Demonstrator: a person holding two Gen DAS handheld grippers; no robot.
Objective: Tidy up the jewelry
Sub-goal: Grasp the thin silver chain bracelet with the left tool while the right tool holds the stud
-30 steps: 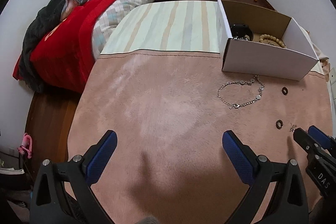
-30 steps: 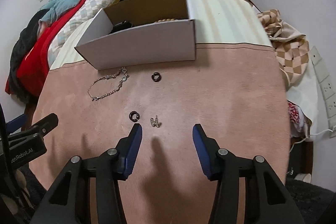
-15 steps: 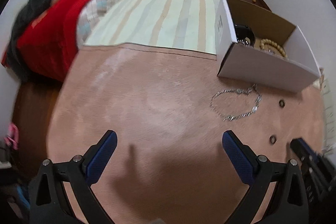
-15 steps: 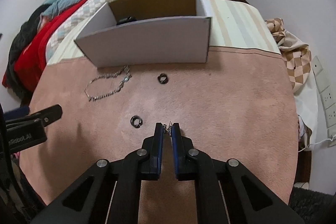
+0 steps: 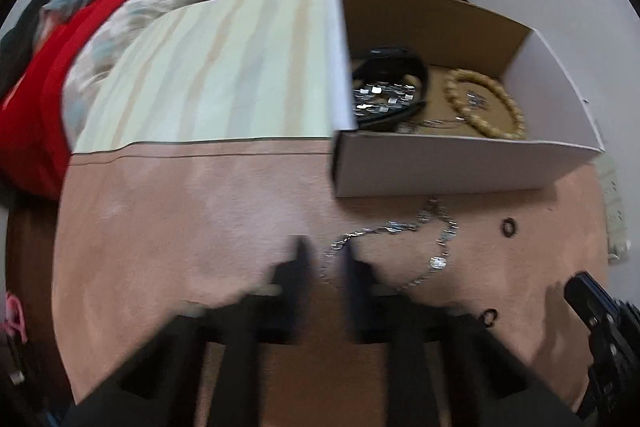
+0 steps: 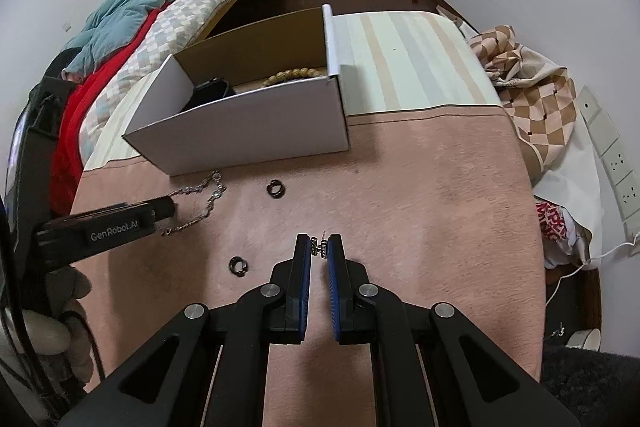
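Pink mat [image 6: 420, 187]; right tool [image 6: 320, 247] level, clamping earring [image 6: 320, 248]; left tool [image 5: 324, 263] blurred, seemingly closing round chain [image 5: 400, 227].

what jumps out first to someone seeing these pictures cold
The open white cardboard box at the far edge of the pink plush cloth draws the eye, with a tan wooden bead bracelet and a black band inside. Closer in, the right claw pinches a small sparkly silver earring, while the left claw closes around the silver chain bracelet lying before the box. Two small dark rings sit loose on the cloth.
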